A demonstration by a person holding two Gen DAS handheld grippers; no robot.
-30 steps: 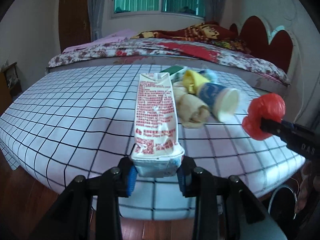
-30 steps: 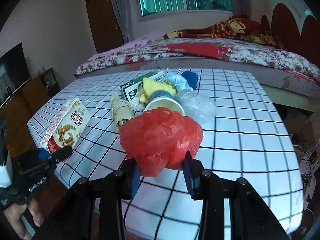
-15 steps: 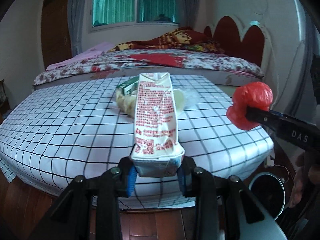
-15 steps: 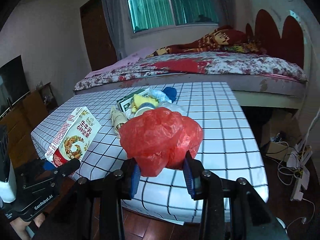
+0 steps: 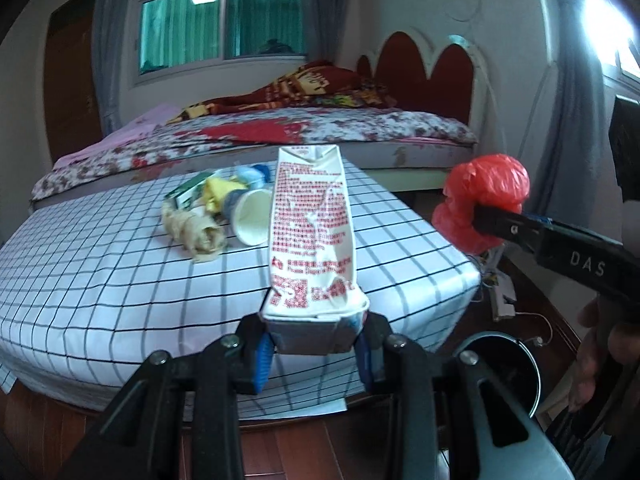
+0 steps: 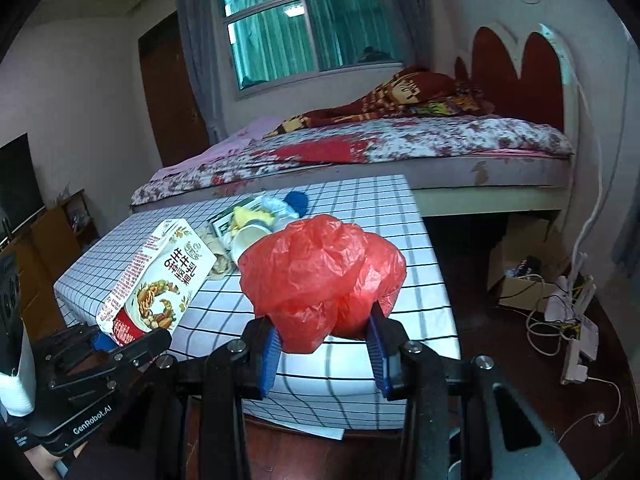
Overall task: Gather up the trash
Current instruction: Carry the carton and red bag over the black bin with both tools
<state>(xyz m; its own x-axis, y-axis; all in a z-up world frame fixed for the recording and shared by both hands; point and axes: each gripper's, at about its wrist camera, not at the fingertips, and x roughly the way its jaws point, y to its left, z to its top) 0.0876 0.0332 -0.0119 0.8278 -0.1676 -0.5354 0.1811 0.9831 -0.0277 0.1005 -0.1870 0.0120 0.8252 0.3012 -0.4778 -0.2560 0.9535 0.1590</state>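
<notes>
My left gripper [image 5: 314, 354] is shut on the base of a crumpled white milk carton [image 5: 310, 232] with red print, held up off the checked table [image 5: 120, 280]. That carton [image 6: 156, 280] shows at the left of the right wrist view too. My right gripper [image 6: 322, 344] is shut on a balled red plastic bag [image 6: 324, 276], which also appears at the right of the left wrist view, bag [image 5: 486, 200] clamped. A pile of trash [image 5: 216, 208] stays on the table: a paper cup [image 5: 250, 220], a brown wad, a yellow wrapper, a green box.
A round dark bin [image 5: 500, 368] stands on the wooden floor at the table's near right corner. A bed [image 6: 400, 144] with a red headboard lies behind the table. Cables and a power strip [image 6: 576, 344] lie on the floor at right.
Both grippers have drawn back from the table and swung right, each keeping its hold. The table edge and floor now show below, and the bin has come into the left wrist view.
</notes>
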